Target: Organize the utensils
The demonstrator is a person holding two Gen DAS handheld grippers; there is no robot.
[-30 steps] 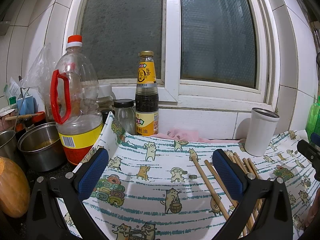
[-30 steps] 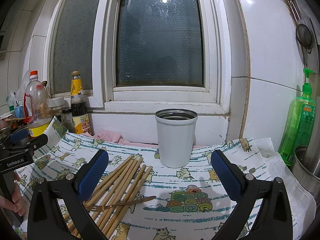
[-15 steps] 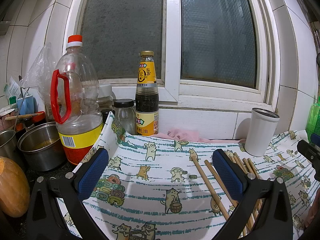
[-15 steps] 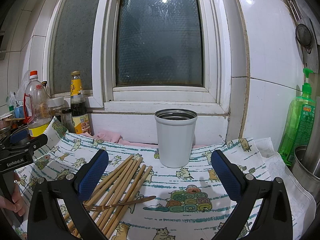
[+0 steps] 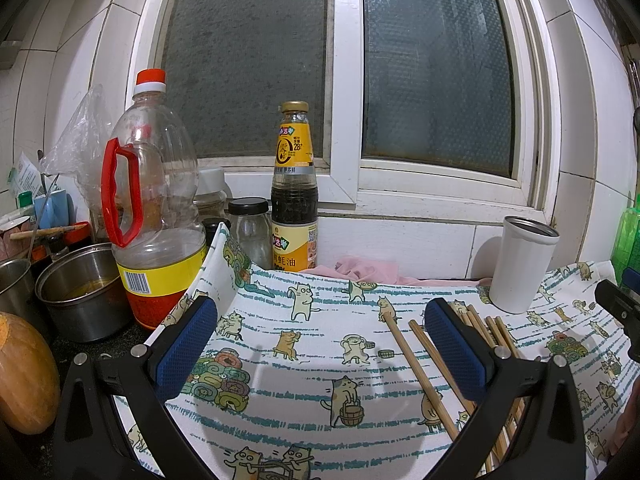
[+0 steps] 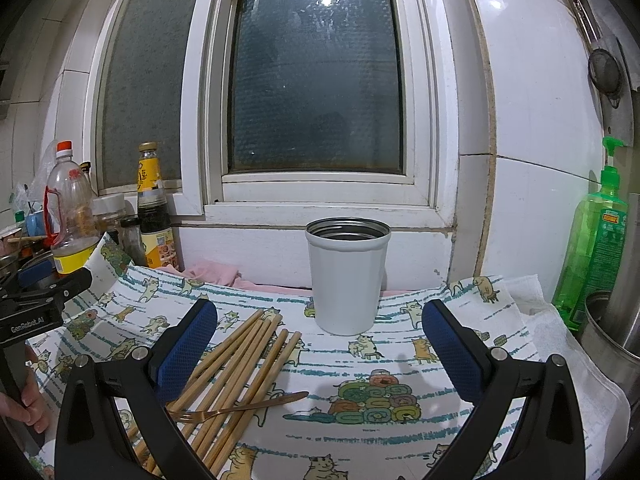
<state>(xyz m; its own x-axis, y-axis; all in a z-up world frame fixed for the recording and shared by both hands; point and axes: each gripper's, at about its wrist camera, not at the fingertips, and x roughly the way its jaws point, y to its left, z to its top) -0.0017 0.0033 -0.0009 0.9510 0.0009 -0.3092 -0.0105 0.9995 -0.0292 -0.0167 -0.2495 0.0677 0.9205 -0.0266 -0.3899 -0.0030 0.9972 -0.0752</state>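
Several wooden chopsticks (image 6: 244,356) lie in a loose bundle on the cat-print cloth (image 6: 400,364), with a gold fork (image 6: 240,410) resting across them. Behind them stands a white metal cup (image 6: 347,276), upright with nothing showing above its rim. My right gripper (image 6: 319,350) hovers open in front of the cup, nothing between its fingers. My left gripper (image 5: 320,348) is open too, further left over the cloth; the chopsticks (image 5: 420,364) run under its right finger, and the cup (image 5: 520,264) stands at the far right.
An oil bottle (image 5: 152,204), a sauce bottle (image 5: 294,188), jars and steel pots (image 5: 80,292) crowd the left. A green soap bottle (image 6: 596,236) and a steel pot (image 6: 612,328) stand right. A pink rag (image 6: 212,272) lies by the wall. A hand (image 6: 28,404) holds the left gripper.
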